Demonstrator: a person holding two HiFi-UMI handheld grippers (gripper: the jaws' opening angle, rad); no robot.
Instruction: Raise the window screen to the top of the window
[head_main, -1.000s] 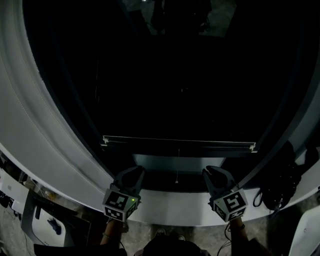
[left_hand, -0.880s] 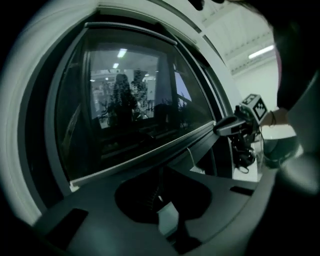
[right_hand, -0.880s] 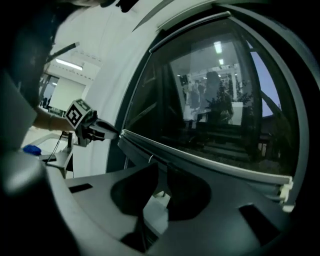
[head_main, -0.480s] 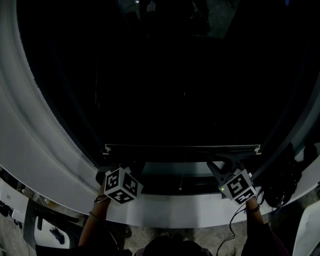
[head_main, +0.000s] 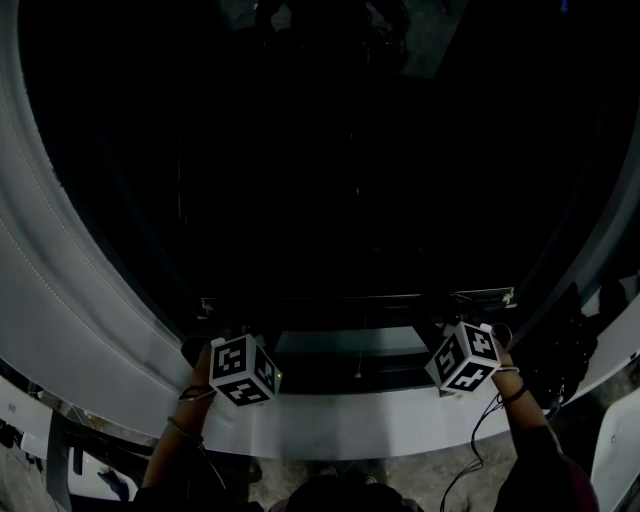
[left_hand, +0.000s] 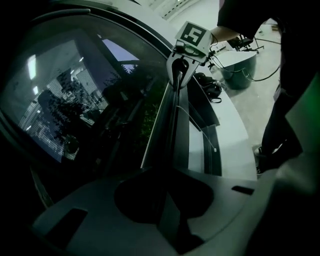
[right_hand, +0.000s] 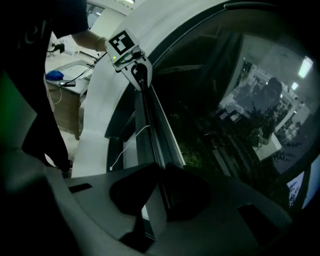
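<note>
The window screen's bottom bar (head_main: 355, 298) runs level across the dark window, low above the sill. My left gripper (head_main: 222, 325) holds the bar's left end and my right gripper (head_main: 470, 315) its right end. In the left gripper view the bar (left_hand: 172, 115) passes between the shut jaws of my left gripper (left_hand: 167, 187) and runs on to the right gripper (left_hand: 181, 65). The right gripper view mirrors this: the bar (right_hand: 150, 120) leaves the shut jaws of my right gripper (right_hand: 159, 192) and reaches the left gripper (right_hand: 137, 70). The fingertips are lost in the dark in the head view.
A thin white pull cord (head_main: 357, 360) hangs from the bar's middle down to the sill. The white window frame (head_main: 330, 425) curves round the pane. A black bag (head_main: 565, 350) lies at the sill's right end. The person's arms reach up from below.
Both grippers rose from just above the sill with open jaws to the bar's two ends and closed on it. The marker cubes have turned as the hands rotated.
</note>
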